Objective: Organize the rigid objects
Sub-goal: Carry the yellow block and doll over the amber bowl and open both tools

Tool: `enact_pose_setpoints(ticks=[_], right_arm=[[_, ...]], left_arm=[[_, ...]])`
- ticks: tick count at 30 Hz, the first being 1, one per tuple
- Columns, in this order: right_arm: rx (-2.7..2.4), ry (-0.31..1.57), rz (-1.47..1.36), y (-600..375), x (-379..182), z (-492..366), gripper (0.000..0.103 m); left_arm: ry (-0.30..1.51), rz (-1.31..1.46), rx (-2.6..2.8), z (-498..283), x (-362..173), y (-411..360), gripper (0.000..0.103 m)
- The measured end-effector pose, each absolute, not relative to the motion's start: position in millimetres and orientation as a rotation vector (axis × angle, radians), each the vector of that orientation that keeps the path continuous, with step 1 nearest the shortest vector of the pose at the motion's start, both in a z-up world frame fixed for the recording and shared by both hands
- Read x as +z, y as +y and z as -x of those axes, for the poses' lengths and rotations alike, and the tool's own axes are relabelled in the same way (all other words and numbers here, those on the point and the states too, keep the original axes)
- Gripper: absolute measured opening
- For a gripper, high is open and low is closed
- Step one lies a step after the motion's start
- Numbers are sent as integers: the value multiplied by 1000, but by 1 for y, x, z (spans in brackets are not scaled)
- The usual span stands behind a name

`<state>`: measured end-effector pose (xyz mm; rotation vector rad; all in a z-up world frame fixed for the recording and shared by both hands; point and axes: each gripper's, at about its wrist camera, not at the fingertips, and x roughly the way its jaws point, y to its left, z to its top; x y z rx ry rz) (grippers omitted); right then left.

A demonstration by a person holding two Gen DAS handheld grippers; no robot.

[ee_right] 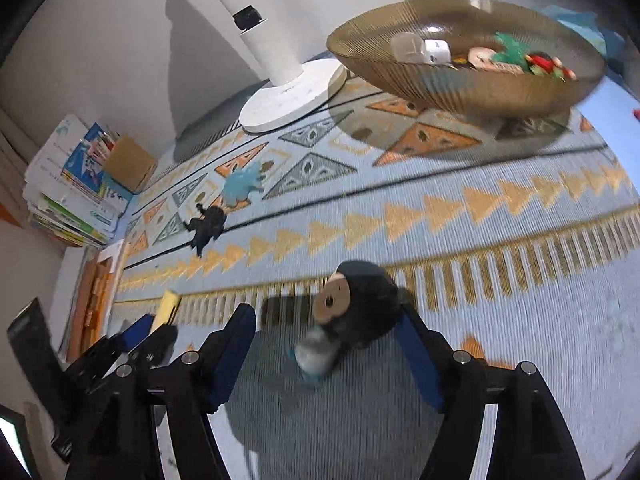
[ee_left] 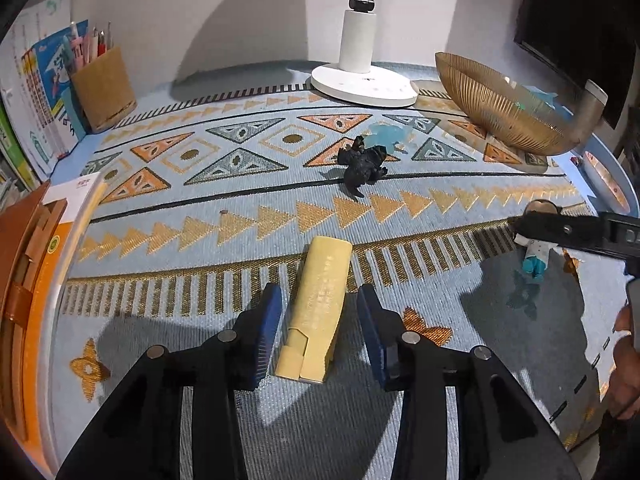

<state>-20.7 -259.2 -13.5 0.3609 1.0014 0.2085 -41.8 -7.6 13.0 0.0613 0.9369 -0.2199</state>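
Between the spread blue pads of the left gripper [ee_left: 319, 326] lies a pale yellow flip-top case [ee_left: 318, 306], flat on the patterned mat [ee_left: 224, 196] with its long axis running away from the gripper and a clear gap on each side, so nothing is held yet. If the jaws close off-centre, one pad will meet the case first and skid it sideways across the weave; its smooth, slightly curved sides look likely to squirt forward under a pinch placed too near the hinged end.

Ahead of the right gripper [ee_right: 326, 344], also spread wide, a small dark-haired figurine [ee_right: 344, 316] lies tipped over on the mat between the pads; the view is blurred, so contact cannot be judged. Its round head and narrow body could roll or pivot as the pads close.

Beyond that gripper and to its right sits the ribbed amber bowl [ee_right: 468, 80], already holding small toys. A loosely held piece could drop short of its rim. Farther ahead of the left gripper, a black toy creature [ee_left: 362, 166] and a pale blue one [ee_left: 386, 134] wait.
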Motion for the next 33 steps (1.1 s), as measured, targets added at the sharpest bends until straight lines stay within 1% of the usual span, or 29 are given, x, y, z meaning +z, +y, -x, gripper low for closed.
enact_pose_setpoints(ticks=[3, 4, 5, 6, 8, 9, 10, 11, 15, 17, 19, 22, 26, 28, 33], right_arm=[[186, 986, -283, -247, -13, 19, 71], [179, 977, -257, -245, -13, 20, 67], [161, 964, -235, -243, -14, 21, 60], [144, 954, -223, -243, -14, 22, 57], [119, 937, -217, -245, -15, 25, 45], [114, 932, -213, -245, -15, 26, 41], [117, 929, -210, -246, -15, 26, 40], [129, 930, -216, -247, -14, 27, 40], [228, 922, -311, -255, -10, 36, 40], [253, 895, -344, -260, -2, 41, 40], [250, 862, -351, -267, 11, 47, 40], [235, 790, -355, -284, 38, 57, 40], [181, 662, -345, -316, 87, 70, 40], [132, 588, -334, -339, 115, 76, 40], [-20, 476, -296, -390, 167, 66, 40]], left_arm=[[936, -62, -220, 41, 13, -8, 37], [936, -63, -219, 41, 13, -8, 37], [936, -66, -217, 41, 13, -8, 37], [935, -73, -215, 41, 13, -9, 37], [935, -83, -210, 41, 13, -11, 37], [934, -85, -208, 40, 13, -11, 36], [933, -87, -209, 41, 13, -11, 25], [928, -92, -205, 42, 14, -11, 22], [930, -42, -260, 45, 20, -9, 22], [914, 30, -299, 49, 29, -5, 21], [880, 43, -316, 53, 42, -8, 22], [794, 49, -354, 60, 73, -18, 22], [684, 66, -402, 54, 123, -39, 22], [632, 80, -439, 42, 151, -55, 22], [563, 73, -506, 7, 191, -106, 22]])
